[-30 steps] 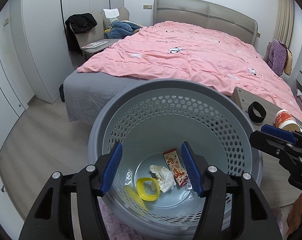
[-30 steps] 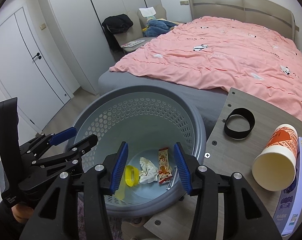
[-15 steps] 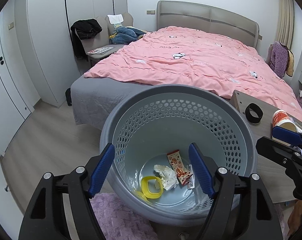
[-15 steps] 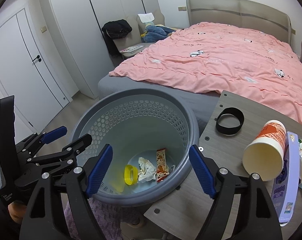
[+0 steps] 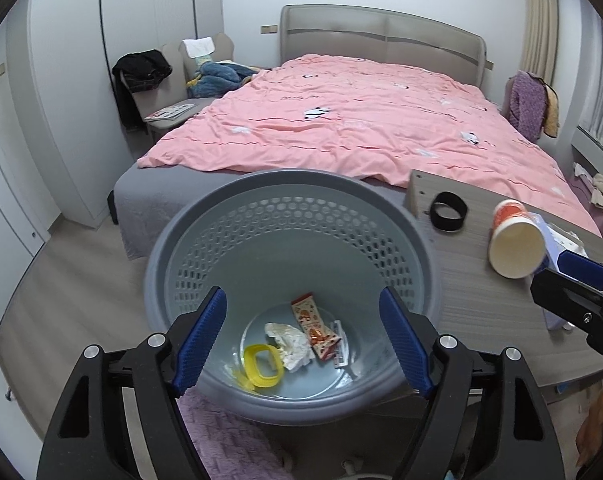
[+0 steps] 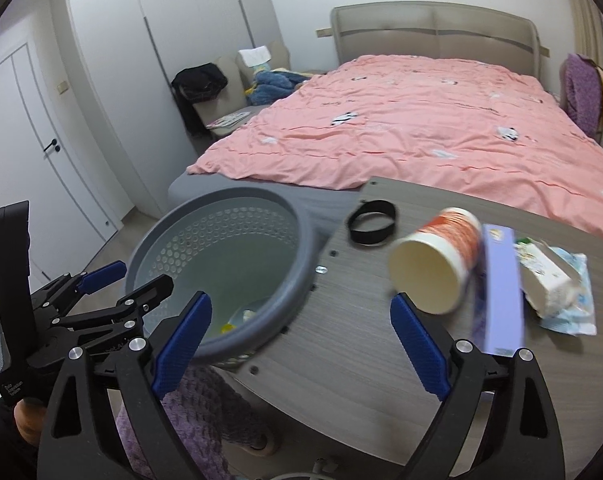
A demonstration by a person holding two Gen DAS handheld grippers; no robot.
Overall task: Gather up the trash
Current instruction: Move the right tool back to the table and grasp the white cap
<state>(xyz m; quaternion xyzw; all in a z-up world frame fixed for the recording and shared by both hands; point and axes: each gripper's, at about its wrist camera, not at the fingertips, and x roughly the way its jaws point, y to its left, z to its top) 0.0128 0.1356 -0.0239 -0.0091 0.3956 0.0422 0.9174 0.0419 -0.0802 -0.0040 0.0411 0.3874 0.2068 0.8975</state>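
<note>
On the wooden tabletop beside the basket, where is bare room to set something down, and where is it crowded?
Bare wood lies on the table between the basket and the tipped paper cup, running toward the near edge under the right gripper, whose jaws are opening with nothing between them. It is crowded on the right: cup, purple box, wipes pack. A black ring sits farther back.

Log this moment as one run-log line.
left tool: opening, empty | right tool: opening, empty | basket: wrapper, tissue, yellow ring inside | paper cup: on table, uncollected

Soft, even light (fisheye-warped edges); slight motion blur.
</note>
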